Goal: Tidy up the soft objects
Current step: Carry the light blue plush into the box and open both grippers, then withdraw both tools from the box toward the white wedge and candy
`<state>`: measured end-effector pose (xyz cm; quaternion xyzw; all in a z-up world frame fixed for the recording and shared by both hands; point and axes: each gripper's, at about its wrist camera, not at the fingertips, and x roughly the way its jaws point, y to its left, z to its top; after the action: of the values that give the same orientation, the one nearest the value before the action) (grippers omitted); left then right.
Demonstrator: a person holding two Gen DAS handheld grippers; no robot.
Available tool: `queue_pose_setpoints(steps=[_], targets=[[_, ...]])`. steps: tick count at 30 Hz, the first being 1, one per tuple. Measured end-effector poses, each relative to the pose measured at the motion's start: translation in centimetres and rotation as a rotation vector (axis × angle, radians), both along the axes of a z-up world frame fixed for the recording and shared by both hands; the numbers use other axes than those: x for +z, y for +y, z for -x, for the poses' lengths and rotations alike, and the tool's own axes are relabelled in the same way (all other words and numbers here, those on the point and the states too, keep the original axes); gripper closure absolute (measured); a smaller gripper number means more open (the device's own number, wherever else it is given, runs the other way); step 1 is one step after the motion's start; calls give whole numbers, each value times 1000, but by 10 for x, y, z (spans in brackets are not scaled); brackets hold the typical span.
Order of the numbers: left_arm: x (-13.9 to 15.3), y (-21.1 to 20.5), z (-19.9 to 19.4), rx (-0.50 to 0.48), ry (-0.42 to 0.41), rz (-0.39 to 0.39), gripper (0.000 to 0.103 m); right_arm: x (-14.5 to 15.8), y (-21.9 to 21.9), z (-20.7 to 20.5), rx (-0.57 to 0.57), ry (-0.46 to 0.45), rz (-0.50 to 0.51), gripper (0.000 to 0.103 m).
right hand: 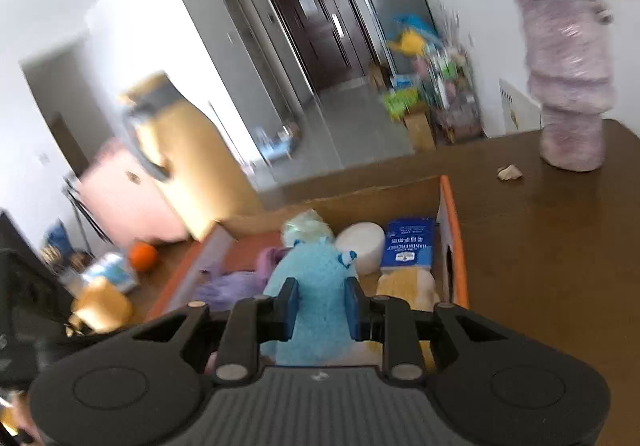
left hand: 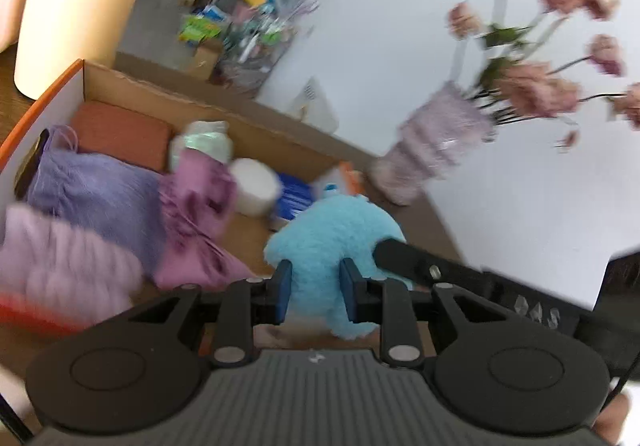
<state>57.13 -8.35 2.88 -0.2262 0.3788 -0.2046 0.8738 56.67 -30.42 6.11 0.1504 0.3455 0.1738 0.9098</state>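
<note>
A light blue plush toy hangs over an open cardboard box with an orange rim. My left gripper is shut on the toy's lower part, its blue pads pressing both sides. A black finger of the other gripper reaches the toy from the right. In the right wrist view the same blue plush toy sits between the pads of my right gripper, which is shut on it above the box. Motion blurs both views.
The box holds a purple knit, pink cloth, rust pad, white roll, blue tissue pack and yellow plush. A vase of pink flowers and a paper scrap stand on the brown table.
</note>
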Motion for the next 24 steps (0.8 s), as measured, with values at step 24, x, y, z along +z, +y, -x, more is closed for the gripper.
queue_pose_setpoints(steps=[24], targets=[[76,22,30,4,-231,-286,45,49,14,-6,-69,-76,247,61]])
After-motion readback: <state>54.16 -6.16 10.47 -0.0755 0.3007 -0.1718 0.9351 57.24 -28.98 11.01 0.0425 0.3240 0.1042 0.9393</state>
